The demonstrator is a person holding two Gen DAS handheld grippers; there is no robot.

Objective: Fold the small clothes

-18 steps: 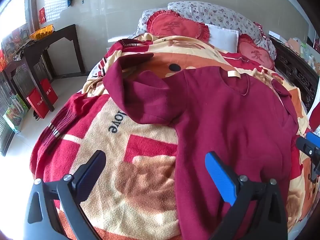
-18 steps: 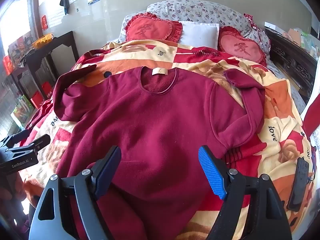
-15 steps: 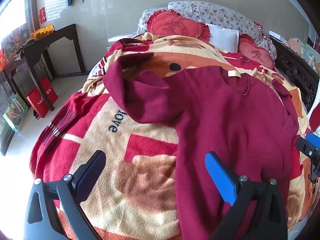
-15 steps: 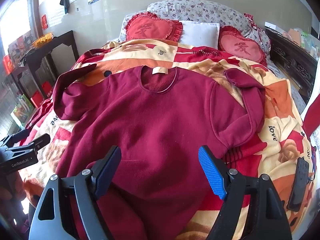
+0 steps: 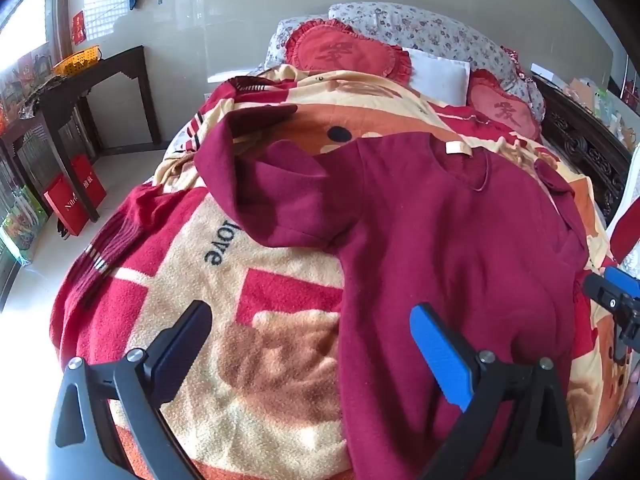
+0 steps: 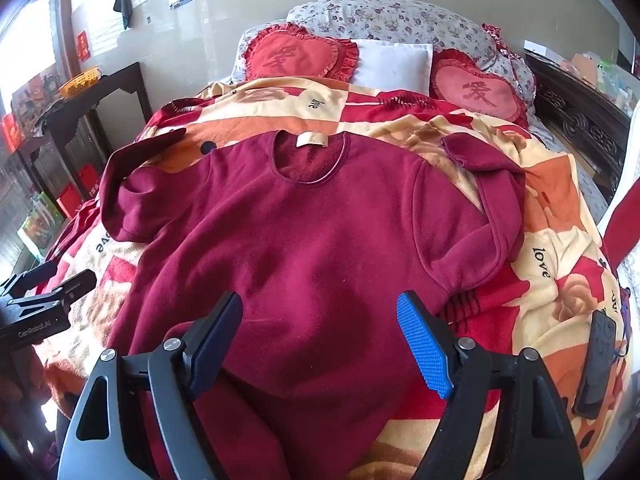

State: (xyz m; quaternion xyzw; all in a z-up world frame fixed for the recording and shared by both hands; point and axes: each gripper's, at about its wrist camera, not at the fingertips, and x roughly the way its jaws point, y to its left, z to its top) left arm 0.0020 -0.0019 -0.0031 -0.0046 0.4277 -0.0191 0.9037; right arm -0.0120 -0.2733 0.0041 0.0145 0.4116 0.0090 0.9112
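Observation:
A dark red long-sleeved sweater (image 6: 320, 248) lies face up on the bed, collar toward the pillows, both sleeves bent in at the sides. It also shows in the left wrist view (image 5: 460, 240). My left gripper (image 5: 310, 334) is open and empty above the sweater's left lower edge and the blanket. My right gripper (image 6: 320, 320) is open and empty above the sweater's lower middle. The left gripper shows at the left edge of the right wrist view (image 6: 44, 300).
A red, orange and cream blanket (image 5: 240, 280) covers the bed. Heart-shaped red cushions (image 6: 296, 54) and a white pillow (image 6: 394, 64) lie at the head. A dark side table (image 5: 80, 84) stands left. A black remote (image 6: 596, 364) lies at the right.

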